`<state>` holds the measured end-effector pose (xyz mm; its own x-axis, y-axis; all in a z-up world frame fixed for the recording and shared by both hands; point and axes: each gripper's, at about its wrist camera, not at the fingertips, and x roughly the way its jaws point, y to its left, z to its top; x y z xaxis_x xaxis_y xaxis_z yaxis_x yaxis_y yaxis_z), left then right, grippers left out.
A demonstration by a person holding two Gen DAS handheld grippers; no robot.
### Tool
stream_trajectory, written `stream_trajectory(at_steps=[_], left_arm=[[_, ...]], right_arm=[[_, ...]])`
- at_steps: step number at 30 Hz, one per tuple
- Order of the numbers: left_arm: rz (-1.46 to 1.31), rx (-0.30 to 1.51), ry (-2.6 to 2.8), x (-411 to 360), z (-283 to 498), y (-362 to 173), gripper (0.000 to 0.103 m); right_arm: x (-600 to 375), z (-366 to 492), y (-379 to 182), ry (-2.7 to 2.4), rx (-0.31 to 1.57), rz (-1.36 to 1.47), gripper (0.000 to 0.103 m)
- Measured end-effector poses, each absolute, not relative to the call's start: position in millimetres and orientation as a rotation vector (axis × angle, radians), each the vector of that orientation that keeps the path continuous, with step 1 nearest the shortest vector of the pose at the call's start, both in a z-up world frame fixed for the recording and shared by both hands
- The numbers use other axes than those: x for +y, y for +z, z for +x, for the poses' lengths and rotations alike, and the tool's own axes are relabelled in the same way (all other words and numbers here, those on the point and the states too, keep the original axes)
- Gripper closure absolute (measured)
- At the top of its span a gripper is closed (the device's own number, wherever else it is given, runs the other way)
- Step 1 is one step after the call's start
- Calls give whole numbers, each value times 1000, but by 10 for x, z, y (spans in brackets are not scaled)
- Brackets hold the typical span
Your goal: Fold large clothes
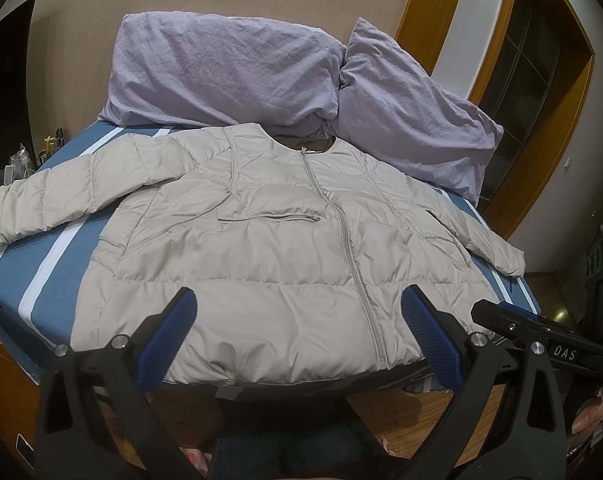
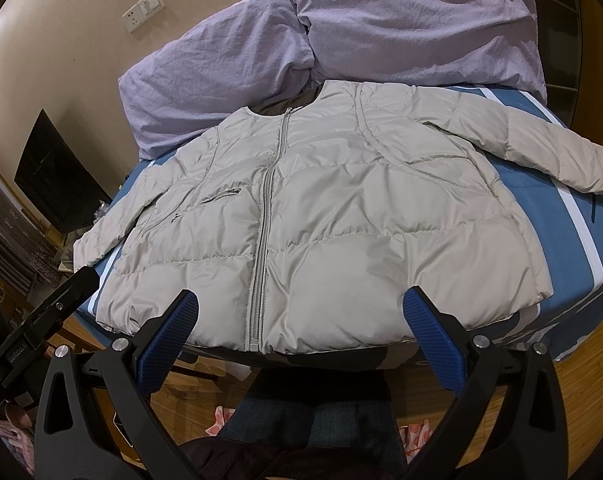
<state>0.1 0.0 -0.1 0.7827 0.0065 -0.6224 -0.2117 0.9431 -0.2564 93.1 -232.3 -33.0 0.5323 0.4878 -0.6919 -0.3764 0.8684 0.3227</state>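
Observation:
A pale beige puffer jacket [image 1: 261, 248] [image 2: 333, 216] lies flat and zipped on the bed, collar toward the pillows, both sleeves spread out to the sides. Its hem reaches the bed's near edge. My left gripper [image 1: 299, 300] hovers open above the hem, left of the zipper's lower end, with nothing between its blue pads. My right gripper [image 2: 301, 300] is open too, over the hem just right of the zipper. In the left wrist view the right gripper's black body [image 1: 541, 336] shows at the right edge.
Two lilac pillows [image 1: 229, 68] [image 2: 413, 20] lean against the wall at the bed's head. The blue sheet with white stripes [image 1: 41, 272] [image 2: 569, 216] covers the bed. A dark screen [image 2: 57, 176] and clutter stand at the left. Wooden floor and the person's legs [image 2: 313, 428] lie below.

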Motion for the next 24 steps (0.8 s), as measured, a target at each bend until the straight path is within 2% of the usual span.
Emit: stream_trajectory(at_steps=[24], left_arm=[[-322, 679, 122, 25, 89, -157, 2]], right_arm=[[-2353, 1079, -376, 511, 874, 143, 1]])
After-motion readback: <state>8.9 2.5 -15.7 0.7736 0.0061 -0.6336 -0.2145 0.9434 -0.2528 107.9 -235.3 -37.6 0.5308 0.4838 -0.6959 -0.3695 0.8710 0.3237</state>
